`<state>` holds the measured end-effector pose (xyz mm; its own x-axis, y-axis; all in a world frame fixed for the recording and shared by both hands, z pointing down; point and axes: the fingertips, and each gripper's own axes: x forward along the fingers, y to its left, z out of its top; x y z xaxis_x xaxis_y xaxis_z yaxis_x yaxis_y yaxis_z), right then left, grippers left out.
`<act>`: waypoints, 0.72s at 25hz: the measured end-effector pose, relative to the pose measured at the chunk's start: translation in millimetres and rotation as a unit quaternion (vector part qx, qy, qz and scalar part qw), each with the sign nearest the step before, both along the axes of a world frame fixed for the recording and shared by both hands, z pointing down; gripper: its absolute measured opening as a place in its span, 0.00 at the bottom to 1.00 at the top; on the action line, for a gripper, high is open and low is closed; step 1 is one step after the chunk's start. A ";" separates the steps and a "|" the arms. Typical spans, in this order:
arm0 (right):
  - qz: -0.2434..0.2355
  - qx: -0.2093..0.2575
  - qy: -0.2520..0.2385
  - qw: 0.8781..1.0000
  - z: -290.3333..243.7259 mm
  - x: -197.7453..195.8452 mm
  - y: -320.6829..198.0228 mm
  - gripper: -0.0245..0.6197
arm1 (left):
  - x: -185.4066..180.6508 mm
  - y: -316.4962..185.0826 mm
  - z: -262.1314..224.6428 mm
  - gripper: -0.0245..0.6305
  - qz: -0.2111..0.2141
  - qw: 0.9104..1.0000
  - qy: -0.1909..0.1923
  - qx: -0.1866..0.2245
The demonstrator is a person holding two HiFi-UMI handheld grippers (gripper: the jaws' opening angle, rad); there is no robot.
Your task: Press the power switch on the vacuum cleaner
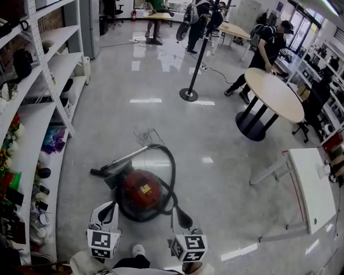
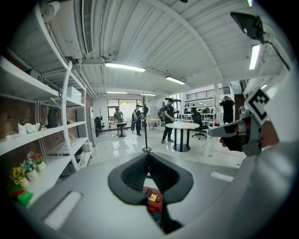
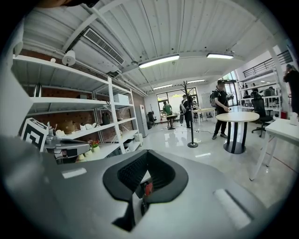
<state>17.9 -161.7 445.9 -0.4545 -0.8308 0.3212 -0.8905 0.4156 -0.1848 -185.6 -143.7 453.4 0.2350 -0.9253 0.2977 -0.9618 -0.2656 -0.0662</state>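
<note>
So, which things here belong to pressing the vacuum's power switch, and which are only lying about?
For the job: red vacuum cleaner, its hose, left gripper, right gripper, both shut and holding nothing.

Only lying about: shelves, round table, white table, pole stand.

One vacuum (image 1: 141,192) at lower centre, two grippers at the bottom edge, left gripper (image 1: 109,209) and right gripper (image 1: 182,216); one large round table (image 1: 273,92) at upper right, one white desk (image 1: 312,190) at right, one pole stand (image 1: 198,58) at upper centre; one shelf rack (image 1: 48,67) down the left, at least three people (image 1: 270,43) along the top
</note>
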 end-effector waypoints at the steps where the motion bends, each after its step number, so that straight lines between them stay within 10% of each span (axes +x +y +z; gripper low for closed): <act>1: 0.000 -0.001 0.001 1.000 0.4 -2.8 -1.1 0.04 | -2.6 -2.5 1.2 0.04 0.001 1.000 0.001 0.000; 18: 0.008 -0.018 0.026 0.999 4.2 -9.4 -4.1 0.04 | -8.4 -13.1 23.8 0.04 0.016 1.000 0.013 -0.021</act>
